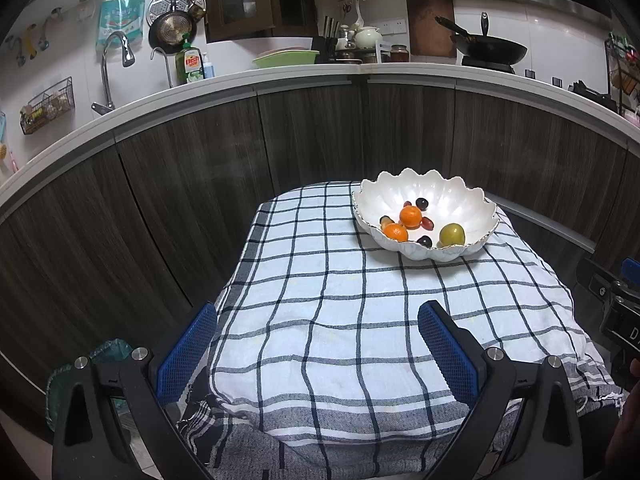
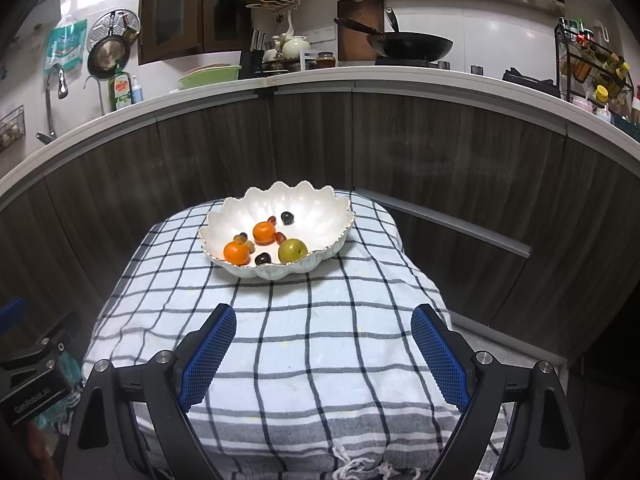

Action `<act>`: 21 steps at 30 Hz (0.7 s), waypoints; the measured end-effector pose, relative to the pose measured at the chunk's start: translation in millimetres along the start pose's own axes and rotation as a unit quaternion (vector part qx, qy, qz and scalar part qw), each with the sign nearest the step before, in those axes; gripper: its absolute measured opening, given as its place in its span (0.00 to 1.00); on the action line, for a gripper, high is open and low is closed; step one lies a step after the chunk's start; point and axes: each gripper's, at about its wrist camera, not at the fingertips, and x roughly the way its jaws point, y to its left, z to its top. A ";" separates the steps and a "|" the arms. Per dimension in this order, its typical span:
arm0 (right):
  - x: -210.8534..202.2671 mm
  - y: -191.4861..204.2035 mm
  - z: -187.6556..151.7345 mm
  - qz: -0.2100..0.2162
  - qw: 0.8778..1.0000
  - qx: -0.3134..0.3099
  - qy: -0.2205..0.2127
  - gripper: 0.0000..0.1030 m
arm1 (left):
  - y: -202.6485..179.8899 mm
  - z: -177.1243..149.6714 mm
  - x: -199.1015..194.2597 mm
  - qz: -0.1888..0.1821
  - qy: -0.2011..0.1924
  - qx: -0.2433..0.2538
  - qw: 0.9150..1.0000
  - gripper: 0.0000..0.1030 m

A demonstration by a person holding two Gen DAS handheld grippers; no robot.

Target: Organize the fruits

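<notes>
Fruits lie together in a white scalloped bowl with a gilt rim, which stands on the far part of a small tabletop covered by a blue-and-white checked cloth. Behind it runs a curved kitchen counter with dark wood-grain cabinet fronts; on top are a black wok on the stove, a green basin, a green dish-soap bottle, a tap and a wire rack of jars at the right end. None of these stands between the grippers and the bowl; only bare cloth lies between.

In the bowl, the largest fruit is a green round one at the near right. Two mandarins follow: one at the near left, the other nearer the middle. Small dark grapes and a few reddish ones lie scattered around and between them, some touching the mandarins.

The left hand-held gripper hangs over the near part of the cloth, its blue-padded fingers spread wide with nothing between them. The right hand-held gripper is likewise spread wide and empty over the cloth, the bowl well ahead of it. Each shows at the edge of the other's view.
</notes>
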 end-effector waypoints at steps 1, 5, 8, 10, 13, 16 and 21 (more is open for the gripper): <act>0.0 -0.1 0.1 0.000 1.000 0.000 0.000 0.88 | 0.0 0.0 0.0 0.000 0.000 0.000 1.000 0.99; -0.1 0.0 -0.1 0.000 1.000 0.000 0.000 0.88 | 0.7 0.6 -0.8 0.002 -0.003 -0.001 1.000 0.99; 0.1 -0.2 -0.2 0.000 1.000 0.000 0.000 0.88 | 0.5 0.1 -0.5 0.000 -0.001 0.000 1.000 0.99; -0.8 0.3 0.5 0.001 1.000 0.000 -0.001 0.88 | 0.5 -0.1 -0.7 0.000 -0.002 0.000 1.000 0.99; -0.8 0.2 0.4 0.001 1.000 0.000 -0.001 0.88 | 0.2 -0.3 -0.4 0.000 -0.001 0.001 1.000 0.99; -0.6 0.0 0.3 0.001 1.000 0.000 -0.001 0.88 | 0.0 -0.3 -0.5 -0.002 -0.001 -0.001 1.000 0.99; -1.0 -0.1 0.5 0.001 1.000 0.000 -0.001 0.88 | -1.6 0.0 -0.6 -0.002 0.002 0.001 1.000 0.99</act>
